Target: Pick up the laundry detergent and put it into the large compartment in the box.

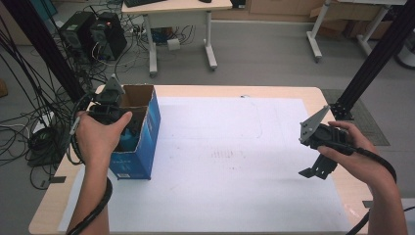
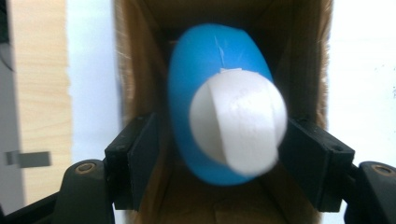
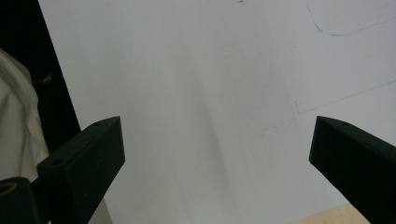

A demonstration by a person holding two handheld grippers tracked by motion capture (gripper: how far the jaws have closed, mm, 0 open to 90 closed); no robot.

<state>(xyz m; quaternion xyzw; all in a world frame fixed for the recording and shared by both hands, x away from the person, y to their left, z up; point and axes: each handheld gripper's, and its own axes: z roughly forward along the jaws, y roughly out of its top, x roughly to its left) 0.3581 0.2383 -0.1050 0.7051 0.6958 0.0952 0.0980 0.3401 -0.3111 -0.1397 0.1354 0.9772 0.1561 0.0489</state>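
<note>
A blue bottle with a white cap lies inside an open blue cardboard box at the table's left side. My left gripper points down into the box, its jaws on either side of the bottle. A gap shows between the left pad and the bottle, so the gripper is open. In the high view a hand holds the left gripper over the box mouth, with a bit of the bottle showing below. My right gripper hovers open over the white sheet at the right, nothing between its jaws.
A large white sheet covers most of the wooden table. Cables trail from both grippers off the near edge. Beyond the table stand a desk, computer towers and black frame posts.
</note>
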